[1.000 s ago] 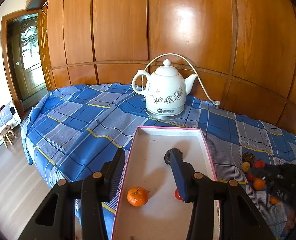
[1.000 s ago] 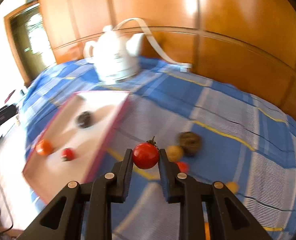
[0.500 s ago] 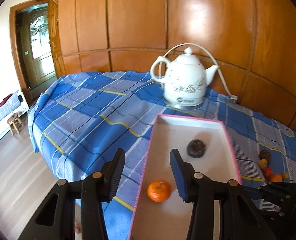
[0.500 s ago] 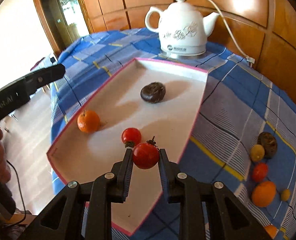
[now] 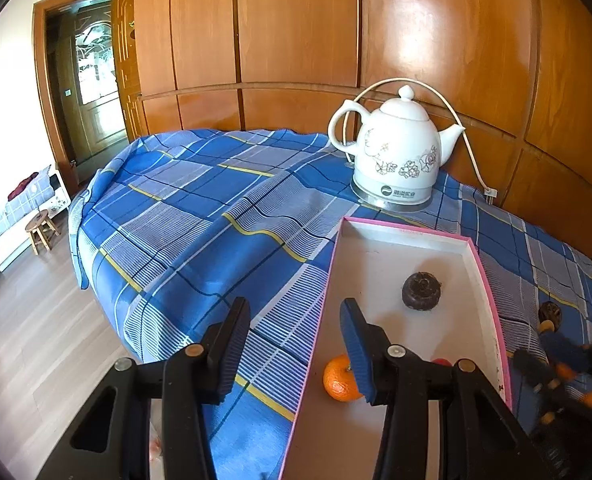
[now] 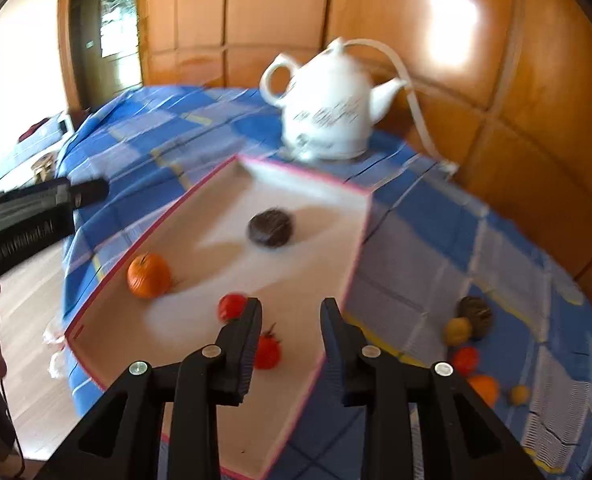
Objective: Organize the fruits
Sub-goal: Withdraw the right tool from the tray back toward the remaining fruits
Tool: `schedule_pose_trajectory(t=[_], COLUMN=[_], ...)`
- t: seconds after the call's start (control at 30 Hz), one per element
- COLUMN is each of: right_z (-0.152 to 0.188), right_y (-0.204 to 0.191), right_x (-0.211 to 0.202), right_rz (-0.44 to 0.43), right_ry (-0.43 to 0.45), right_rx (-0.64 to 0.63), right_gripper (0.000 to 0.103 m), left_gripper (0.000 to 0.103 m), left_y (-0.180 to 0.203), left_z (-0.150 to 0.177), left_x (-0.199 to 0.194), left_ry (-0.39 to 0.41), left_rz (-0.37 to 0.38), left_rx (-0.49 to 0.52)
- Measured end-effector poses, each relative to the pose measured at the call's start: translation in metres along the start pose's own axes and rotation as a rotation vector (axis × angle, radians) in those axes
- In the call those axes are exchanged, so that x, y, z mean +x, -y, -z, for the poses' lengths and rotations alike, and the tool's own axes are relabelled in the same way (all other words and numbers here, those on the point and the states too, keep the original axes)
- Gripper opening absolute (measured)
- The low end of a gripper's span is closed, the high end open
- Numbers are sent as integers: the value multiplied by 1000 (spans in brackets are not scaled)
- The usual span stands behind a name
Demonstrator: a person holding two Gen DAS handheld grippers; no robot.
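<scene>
A pink-rimmed white tray (image 6: pixel 358 240) (image 5: pixel 492 292) lies on the blue checked cloth. In it are an orange mandarin (image 6: pixel 148 275) (image 5: pixel 339 378), a dark round fruit (image 6: pixel 270 228) (image 5: pixel 421 291) and two red tomatoes (image 6: pixel 231 306) (image 6: pixel 267 350). My right gripper (image 6: pixel 291 344) is open and empty above the tray's near end; one tomato lies just beside its left finger. My left gripper (image 5: pixel 296 348) is open and empty over the tray's left rim. Loose fruits (image 6: pixel 466 322) lie on the cloth right of the tray.
A white electric kettle (image 5: pixel 396 156) (image 6: pixel 328 108) with its cord stands behind the tray against the wood-panelled wall. The table's left edge drops to a wooden floor with a small stool (image 5: pixel 41 228). The left gripper's body (image 6: pixel 27 216) shows at left in the right wrist view.
My right gripper has opened and the red tomato it held now lies in the tray. My left gripper has swung left, away from the tray's middle.
</scene>
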State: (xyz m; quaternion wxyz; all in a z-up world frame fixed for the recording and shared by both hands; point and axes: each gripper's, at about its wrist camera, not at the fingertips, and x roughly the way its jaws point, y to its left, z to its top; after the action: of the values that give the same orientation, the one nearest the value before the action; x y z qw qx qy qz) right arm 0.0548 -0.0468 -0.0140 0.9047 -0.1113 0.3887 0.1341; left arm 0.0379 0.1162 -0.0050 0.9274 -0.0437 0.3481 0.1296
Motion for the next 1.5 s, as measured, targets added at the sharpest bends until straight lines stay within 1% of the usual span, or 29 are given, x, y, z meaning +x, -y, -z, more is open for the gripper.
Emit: schedule_pose_trajectory(t=[0.17, 0.27, 0.37, 0.7, 1.5], right_z=[-9, -15, -18, -18, -11], right_y=[10, 19, 25, 32, 48], right_x=[-20, -31, -38, -47, -55], right_rz=[141, 183, 203, 205, 211], right_ry=[72, 104, 122, 149, 159], right_rx=[23, 60, 77, 102, 143], right_gripper=[31, 31, 31, 31, 31], left_gripper=[47, 47, 47, 47, 47], left_y=[6, 9, 12, 21, 38], left_z=[1, 2, 2, 2, 4], left_x=[-1, -3, -6, -10, -20], left_ry=[-3, -4, 2, 4, 10], left_rz=[4, 6, 7, 11, 32], left_rx=[10, 15, 21, 45, 102])
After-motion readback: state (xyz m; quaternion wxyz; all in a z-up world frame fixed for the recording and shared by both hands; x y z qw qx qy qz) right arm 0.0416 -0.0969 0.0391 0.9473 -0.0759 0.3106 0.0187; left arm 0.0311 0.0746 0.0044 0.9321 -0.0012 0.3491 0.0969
